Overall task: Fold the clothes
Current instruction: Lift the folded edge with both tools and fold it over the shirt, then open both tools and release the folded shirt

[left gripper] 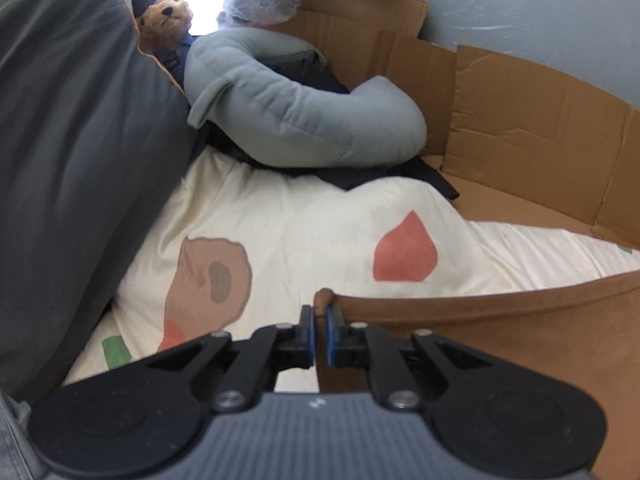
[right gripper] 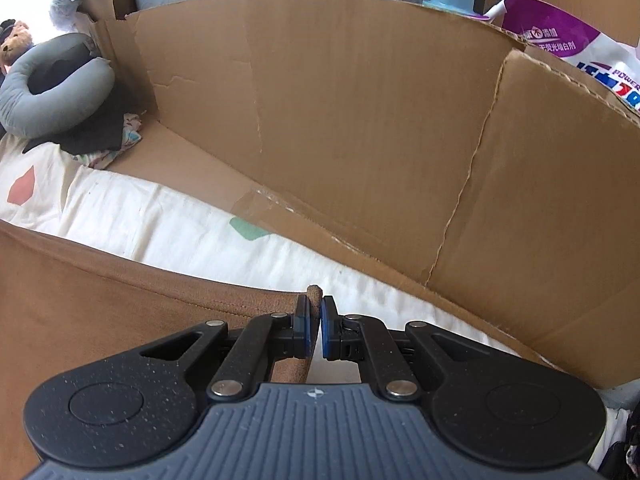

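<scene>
A brown garment (left gripper: 500,344) is stretched over a cream bedsheet (left gripper: 304,232) with coloured patches. My left gripper (left gripper: 319,316) is shut on the garment's left corner, a nub of cloth poking up between the blue pads. In the right wrist view the same brown garment (right gripper: 100,292) runs left from my right gripper (right gripper: 315,312), which is shut on its other corner. The hemmed edge runs taut between the two grips. The cloth under both grippers is hidden.
Cardboard walls (right gripper: 360,128) stand along the bed's far side. A grey curved pillow (left gripper: 288,112), dark clothes and a teddy bear (left gripper: 168,20) lie at the far end. A dark grey cushion (left gripper: 72,152) fills the left. A purple detergent bag (right gripper: 576,44) sits behind the cardboard.
</scene>
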The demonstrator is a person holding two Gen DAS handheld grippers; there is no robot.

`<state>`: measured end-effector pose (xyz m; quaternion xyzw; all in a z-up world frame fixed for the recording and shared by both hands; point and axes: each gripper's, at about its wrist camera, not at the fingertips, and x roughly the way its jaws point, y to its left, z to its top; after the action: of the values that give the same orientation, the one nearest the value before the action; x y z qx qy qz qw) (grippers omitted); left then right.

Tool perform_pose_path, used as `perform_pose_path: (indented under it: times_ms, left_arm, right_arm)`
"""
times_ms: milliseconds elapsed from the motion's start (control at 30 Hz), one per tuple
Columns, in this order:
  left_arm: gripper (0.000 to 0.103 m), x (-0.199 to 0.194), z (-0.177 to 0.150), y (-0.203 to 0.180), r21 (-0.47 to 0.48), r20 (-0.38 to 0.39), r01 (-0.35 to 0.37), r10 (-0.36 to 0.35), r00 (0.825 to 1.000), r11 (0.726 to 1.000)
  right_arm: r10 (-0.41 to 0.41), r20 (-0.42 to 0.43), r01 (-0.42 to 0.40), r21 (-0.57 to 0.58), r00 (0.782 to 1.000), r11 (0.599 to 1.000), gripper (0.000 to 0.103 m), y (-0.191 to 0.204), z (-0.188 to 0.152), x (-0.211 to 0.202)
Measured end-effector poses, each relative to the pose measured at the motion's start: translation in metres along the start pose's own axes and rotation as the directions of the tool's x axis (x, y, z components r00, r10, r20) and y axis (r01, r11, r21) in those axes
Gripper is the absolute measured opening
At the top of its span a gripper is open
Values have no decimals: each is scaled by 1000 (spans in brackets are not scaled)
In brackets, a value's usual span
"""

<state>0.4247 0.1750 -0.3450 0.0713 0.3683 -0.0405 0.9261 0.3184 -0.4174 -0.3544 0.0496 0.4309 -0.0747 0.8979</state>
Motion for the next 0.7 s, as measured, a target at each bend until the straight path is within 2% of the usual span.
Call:
perform_pose_path:
  times_ms: [233, 500, 633, 700]
  left_arm:
    - [6, 23, 2, -5, 24, -45, -9, 10, 999, 1000]
    - [7, 47, -7, -12, 62, -106, -45, 52, 993, 997]
    - [22, 44, -6, -9, 23, -105, -66, 68, 992, 998]
    - [22, 34, -3, -8, 0, -84, -59, 59, 995, 998]
  right_arm:
    - [-21, -58, 21, -1, 998, 1000, 4, -3, 6, 21]
    - [-38, -116, 36, -13, 993, 999, 4, 0, 2, 47]
    - [-59, -115, 62, 18, 992, 998, 9, -3, 1, 47]
    - [-80, -96, 83, 23, 992, 996, 18, -4, 1, 41]
